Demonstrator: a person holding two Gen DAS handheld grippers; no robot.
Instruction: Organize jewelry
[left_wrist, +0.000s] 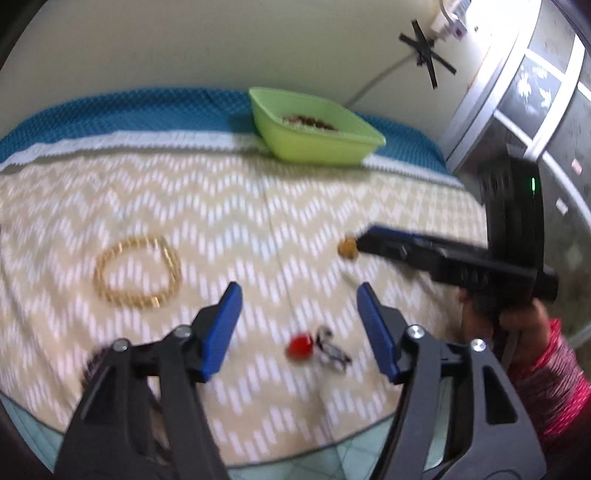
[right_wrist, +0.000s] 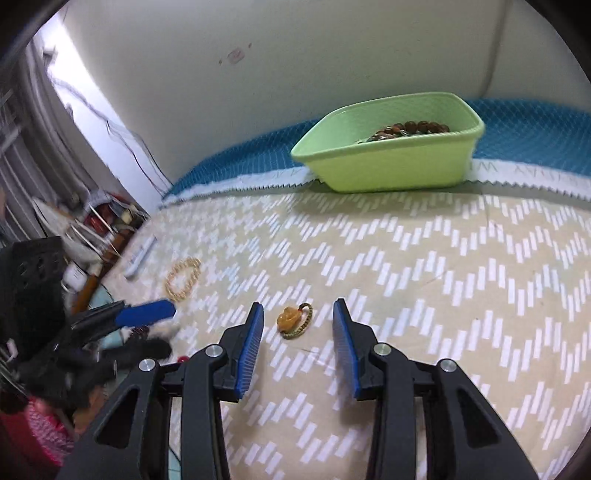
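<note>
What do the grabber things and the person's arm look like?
Both the left gripper and the right gripper are black plastic with triangular cut-outs, silver bolts and flat blue ridged pads lining the jaws. A small green light glows on the right one's body. The person wears a pink patterned sleeve.

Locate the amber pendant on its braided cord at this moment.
The amber pendant lies on the chevron cloth between and just ahead of the right gripper and its open fingers, untouched.

My hand-held gripper (right_wrist: 297, 347) in matt black plastic, smooth green plastic tub (right_wrist: 391, 166), woven cloth bedspread (right_wrist: 443, 295), shiny gold bracelet (left_wrist: 138, 273)
</note>
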